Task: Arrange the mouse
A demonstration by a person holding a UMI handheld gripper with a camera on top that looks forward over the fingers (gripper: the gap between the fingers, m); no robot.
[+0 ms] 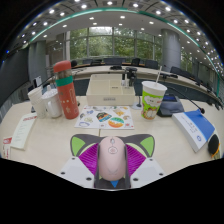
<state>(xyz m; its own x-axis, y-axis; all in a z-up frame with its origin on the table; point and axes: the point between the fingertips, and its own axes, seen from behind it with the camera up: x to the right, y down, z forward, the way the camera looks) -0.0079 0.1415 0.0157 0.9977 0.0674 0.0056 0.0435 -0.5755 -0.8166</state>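
Observation:
A pale pink mouse (111,158) sits between my gripper's (112,160) two fingers, its nose pointing ahead. Both purple pads (86,157) press against its sides, and it appears lifted a little above the cream table (45,145). A colourful mouse pad (105,119) lies flat on the table just ahead of the fingers.
A tall red cup stack (65,90) and white cups (44,101) stand ahead to the left. A green-banded paper cup (152,99) stands ahead to the right. A white and blue box (195,128) lies at the right, papers (20,133) at the left.

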